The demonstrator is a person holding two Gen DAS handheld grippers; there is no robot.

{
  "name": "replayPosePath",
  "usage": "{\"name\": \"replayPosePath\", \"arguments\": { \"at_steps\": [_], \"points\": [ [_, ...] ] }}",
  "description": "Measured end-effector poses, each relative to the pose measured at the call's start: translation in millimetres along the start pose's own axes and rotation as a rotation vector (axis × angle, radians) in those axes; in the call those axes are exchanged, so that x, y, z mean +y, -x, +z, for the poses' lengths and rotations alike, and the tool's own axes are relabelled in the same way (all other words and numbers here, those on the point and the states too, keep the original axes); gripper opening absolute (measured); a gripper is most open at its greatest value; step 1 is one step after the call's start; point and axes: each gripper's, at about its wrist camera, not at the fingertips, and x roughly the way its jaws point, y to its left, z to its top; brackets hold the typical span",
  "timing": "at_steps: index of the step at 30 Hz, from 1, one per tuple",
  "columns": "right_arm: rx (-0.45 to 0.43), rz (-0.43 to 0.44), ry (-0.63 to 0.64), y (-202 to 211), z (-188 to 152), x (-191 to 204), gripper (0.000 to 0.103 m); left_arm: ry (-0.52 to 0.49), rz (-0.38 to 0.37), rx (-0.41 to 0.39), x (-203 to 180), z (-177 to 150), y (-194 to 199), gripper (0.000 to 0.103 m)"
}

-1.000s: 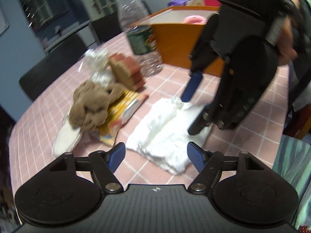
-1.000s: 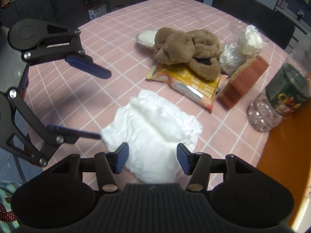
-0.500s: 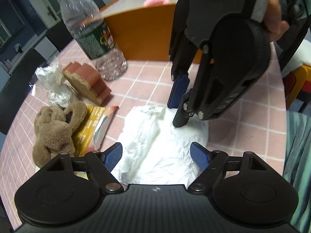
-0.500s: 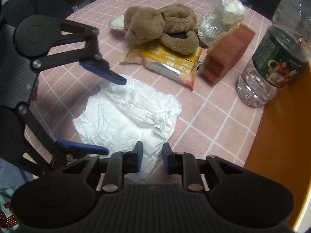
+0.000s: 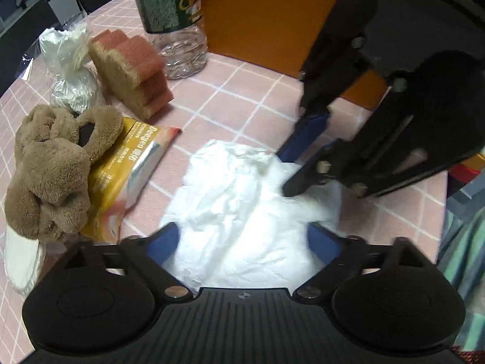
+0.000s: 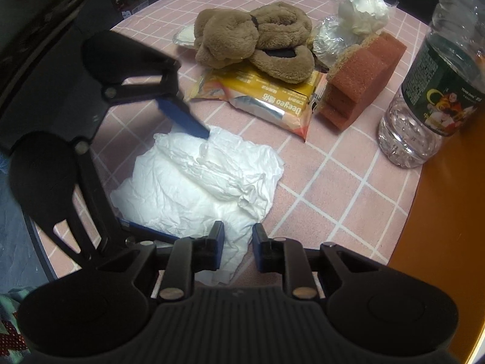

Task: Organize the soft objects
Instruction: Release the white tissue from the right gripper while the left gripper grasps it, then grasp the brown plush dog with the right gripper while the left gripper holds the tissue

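Right tongs (image 6: pixel 238 250) are pinching the tissue (image 6: pixel 200 182) edge; left tongs (image 5: pixel 242 239) are straddling it, wide. Next probably: left closes, then both lift toward the box (image 5: pixel 260 15).

Left gripper (image 5: pixel 244 241): I see its blue-padded fingers spread wide, tips pressed low, one on either side of the white cloth (image 5: pixel 242 212).
Right gripper (image 6: pixel 238 247): my view shows the fingers drawn close together with a narrow gap, a corner of the cloth lying between them; I cannot tell if they pinch it.
Relative pose: the two grippers face each other, tips near, each visible in the other's camera.
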Motion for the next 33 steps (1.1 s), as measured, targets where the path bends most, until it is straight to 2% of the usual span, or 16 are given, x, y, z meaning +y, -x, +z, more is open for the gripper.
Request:
{"name": "replayPosePath", "arguments": {
  "at_steps": [1,3,5,10,13,15,16,18,20,23,28,31,32,33],
  "points": [
    [0.000,-0.004,0.004,0,1,1,0.019,0.005,0.002,-0.002,-3,-1,3,0.074],
    [-0.002,-0.010,0.016,-1,4,3,0.020,-0.005,-0.009,-0.010,-14,-3,9,0.067],
    [-0.001,-0.012,0.016,-1,5,4,0.020,-0.017,0.039,-0.015,-28,-5,13,0.053],
    [-0.005,-0.020,0.017,6,7,8,0.022,0.087,0.060,-0.051,-37,-14,18,0.030],
    [-0.053,-0.033,0.015,21,13,11,0.027,0.112,0.102,-0.076,-41,-18,26,0.027],
    [-0.106,-0.040,0.006,33,21,14,0.039,0.156,0.139,-0.092,-36,-24,33,0.027],
    [-0.137,-0.046,0.001,38,26,15,0.041,0.183,0.155,-0.099,-32,-29,38,0.027],
    [-0.197,-0.065,-0.019,44,39,19,0.057,0.232,0.206,-0.106,-23,-36,47,0.027],
    [-0.257,-0.076,-0.055,45,52,22,0.062,0.275,0.244,-0.104,-15,-44,55,0.027],
    [-0.298,-0.084,-0.126,38,75,25,0.071,0.353,0.270,-0.101,2,-52,60,0.027],
    [-0.335,-0.118,-0.217,18,105,29,0.072,0.413,0.272,-0.109,21,-55,61,0.027],
    [-0.320,-0.154,-0.240,2,114,30,0.072,0.423,0.263,-0.112,24,-58,62,0.027],
    [-0.311,-0.151,-0.247,-4,116,29,0.071,0.426,0.261,-0.111,25,-59,61,0.027],
    [-0.301,-0.153,-0.255,-9,116,28,0.065,0.427,0.258,-0.112,26,-60,60,0.027]
  ]
}}
